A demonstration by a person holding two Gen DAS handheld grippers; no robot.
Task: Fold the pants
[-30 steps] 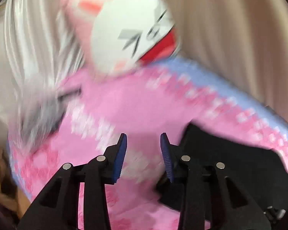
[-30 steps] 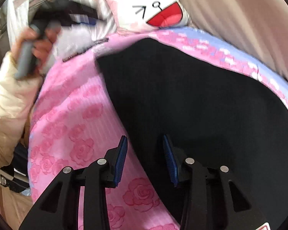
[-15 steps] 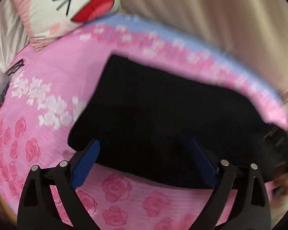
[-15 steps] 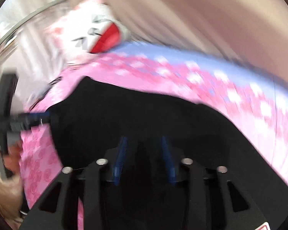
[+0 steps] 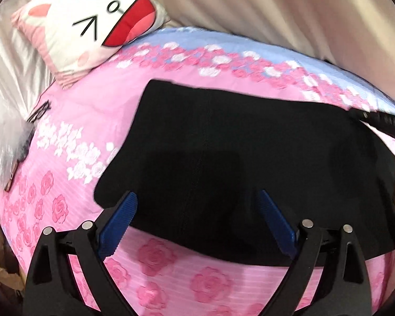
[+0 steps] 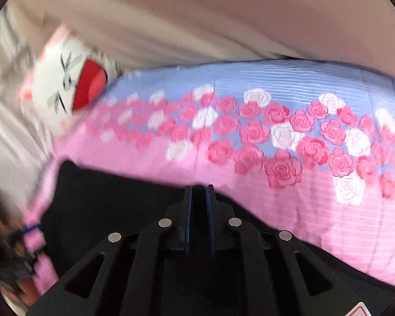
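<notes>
Left wrist view: I see one pair of black pants lying flat on the bed, long axis running left to right, just ahead of my left claw, which gapes wide and empty over the near hem. Right wrist view: my right claw is pinched narrow on the pants' far edge at the right end. One cat pillow rests far left.

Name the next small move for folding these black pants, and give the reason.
Probably lower the left tongs and close them on the near edge of the black pants. They have just opened wide above it, gripping nothing, while the right tongs look closed on the far edge.
</notes>
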